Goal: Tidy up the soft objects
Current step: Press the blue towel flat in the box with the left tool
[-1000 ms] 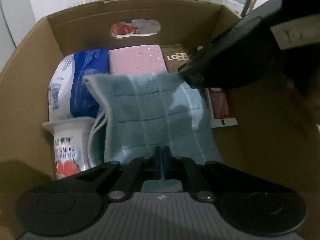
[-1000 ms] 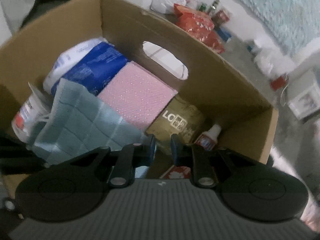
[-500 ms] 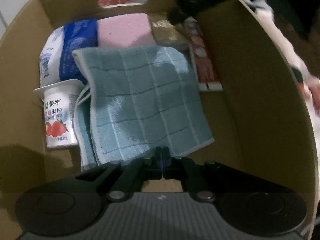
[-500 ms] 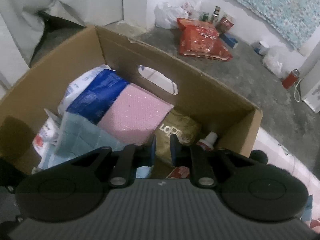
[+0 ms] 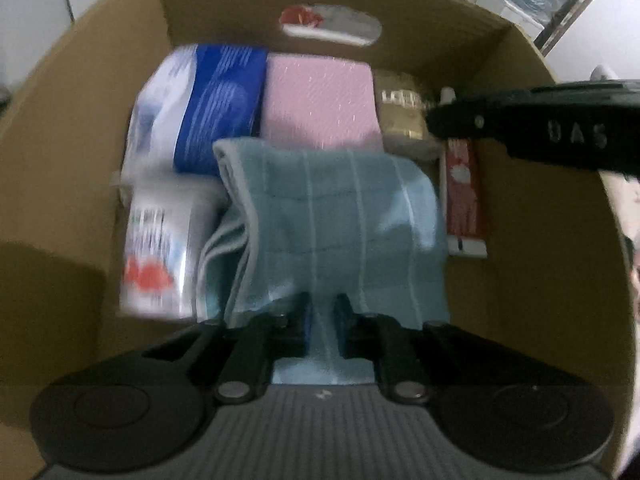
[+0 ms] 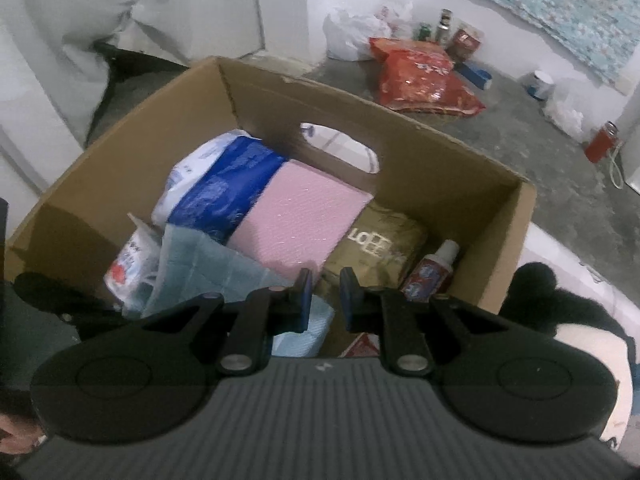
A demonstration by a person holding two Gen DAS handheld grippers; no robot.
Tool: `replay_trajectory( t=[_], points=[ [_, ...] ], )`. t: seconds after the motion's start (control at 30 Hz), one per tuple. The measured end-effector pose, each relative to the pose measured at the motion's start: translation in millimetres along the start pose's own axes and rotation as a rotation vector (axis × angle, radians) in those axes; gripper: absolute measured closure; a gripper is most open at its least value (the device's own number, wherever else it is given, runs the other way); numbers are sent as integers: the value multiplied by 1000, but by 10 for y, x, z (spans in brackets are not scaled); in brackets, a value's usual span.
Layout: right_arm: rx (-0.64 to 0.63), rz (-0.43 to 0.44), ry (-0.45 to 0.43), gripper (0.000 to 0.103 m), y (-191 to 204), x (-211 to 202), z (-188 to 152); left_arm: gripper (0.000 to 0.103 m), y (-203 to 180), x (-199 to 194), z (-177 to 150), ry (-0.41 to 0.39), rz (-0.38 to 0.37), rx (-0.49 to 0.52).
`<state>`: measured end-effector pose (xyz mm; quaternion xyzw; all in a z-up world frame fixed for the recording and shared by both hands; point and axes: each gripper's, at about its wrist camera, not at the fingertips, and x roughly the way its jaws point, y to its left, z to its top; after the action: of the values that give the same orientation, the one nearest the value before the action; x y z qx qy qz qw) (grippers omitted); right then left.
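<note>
A folded light-blue towel (image 5: 340, 224) lies in the cardboard box (image 5: 80, 128), over other goods. My left gripper (image 5: 322, 312) sits at the towel's near edge, jaws slightly apart with towel cloth showing between them. My right gripper (image 6: 325, 292) hovers above the box's near side, jaws slightly apart and empty; its body shows in the left wrist view (image 5: 552, 132). The towel also shows in the right wrist view (image 6: 208, 268). Behind it lie a pink pack (image 5: 320, 104), a blue-and-white pack (image 5: 200, 108) and a gold pack (image 6: 376, 240).
A yogurt cup (image 5: 160, 248) lies at the box's left, a red tube (image 5: 464, 196) and a small bottle (image 6: 432, 268) at its right. A black-and-white plush (image 6: 560, 320) lies outside the box. On the floor beyond are a red bag (image 6: 420, 76), cans and a white bag.
My left gripper went from shut to slightly open and moved forward onto the towel's near edge. My right gripper rose and pulled back from the box.
</note>
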<state>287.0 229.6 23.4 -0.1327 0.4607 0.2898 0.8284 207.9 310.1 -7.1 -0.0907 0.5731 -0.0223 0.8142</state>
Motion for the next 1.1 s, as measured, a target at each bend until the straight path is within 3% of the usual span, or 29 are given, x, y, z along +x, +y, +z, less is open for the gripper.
replay_trajectory(
  t=[0.13,0.2,0.27,0.33,0.43,0.47,0.53,0.63,0.73,0.9,1.0,1.03,1.1],
  points=[
    [16,15,-4,89,9,-27,-36,98,122,-37,-125,64,-74,-47],
    [13,14,-9,89,35,-44,-53,96,111,-57,-195,61,-76,-26],
    [10,16,-6,89,62,-53,-73,82,64,-150,-205,22,-56,39],
    [0,18,-7,89,91,-69,-95,80,99,-321,-223,-87,-34,48],
    [-5,16,-4,89,113,-77,-131,85,123,-390,-115,-149,-3,25],
    [-8,17,-8,89,119,-83,-142,92,108,-396,-75,-159,42,39],
    [-5,20,-8,89,123,-90,-149,92,72,-316,22,-157,132,92],
    [10,39,-7,89,117,-94,-153,93,54,-139,116,-125,125,111],
    [15,46,-12,89,115,-116,-158,94,-10,82,169,-123,167,145],
    [44,55,-13,89,93,-114,-153,95,85,139,282,-186,129,112],
    [34,51,-14,89,105,-119,-157,94,71,70,284,-177,139,116],
    [40,58,-17,89,95,-133,-162,88,61,-1,270,-184,139,109],
    [51,73,-28,89,70,-173,-174,85,36,-146,224,-199,95,85]
  ],
)
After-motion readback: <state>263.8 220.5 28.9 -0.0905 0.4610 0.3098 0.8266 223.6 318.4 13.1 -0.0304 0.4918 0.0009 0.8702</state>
